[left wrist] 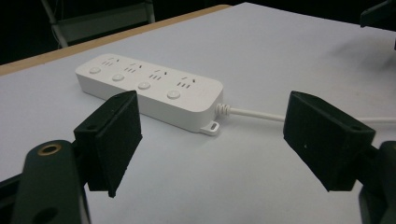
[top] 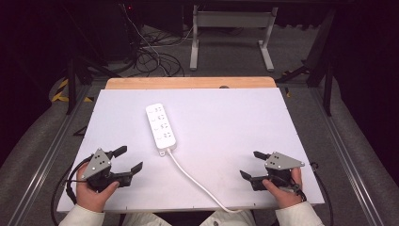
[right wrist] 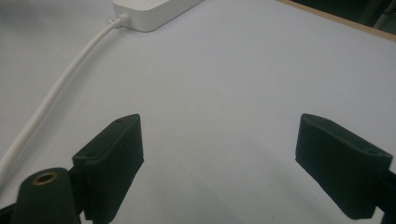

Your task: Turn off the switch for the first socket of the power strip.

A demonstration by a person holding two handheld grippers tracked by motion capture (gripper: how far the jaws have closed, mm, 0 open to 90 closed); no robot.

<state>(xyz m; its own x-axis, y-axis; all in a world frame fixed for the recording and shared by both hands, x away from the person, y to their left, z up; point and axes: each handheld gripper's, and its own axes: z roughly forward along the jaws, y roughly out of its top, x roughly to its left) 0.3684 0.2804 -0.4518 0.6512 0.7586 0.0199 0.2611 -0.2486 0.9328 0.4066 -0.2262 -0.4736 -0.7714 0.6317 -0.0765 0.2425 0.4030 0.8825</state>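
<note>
A white power strip (top: 161, 127) with several sockets and round buttons lies near the middle of the white table (top: 226, 117). Its white cable (top: 197, 184) runs toward the front edge and over it. My left gripper (top: 128, 159) rests at the front left, held in a hand, jaws wide apart with nothing between them. In the left gripper view the power strip (left wrist: 149, 91) lies ahead of the left gripper (left wrist: 212, 142). My right gripper (top: 253, 165) sits at the front right, open and empty. In the right gripper view the right gripper (right wrist: 219, 161) faces bare table, with the cable (right wrist: 56, 93) at the left.
A wooden strip (top: 188, 83) borders the table's far edge. Beyond it, on the floor, stand a white metal frame (top: 230, 28) and a tangle of cables (top: 150, 52). Metal rails (top: 51, 150) run along both sides of the table.
</note>
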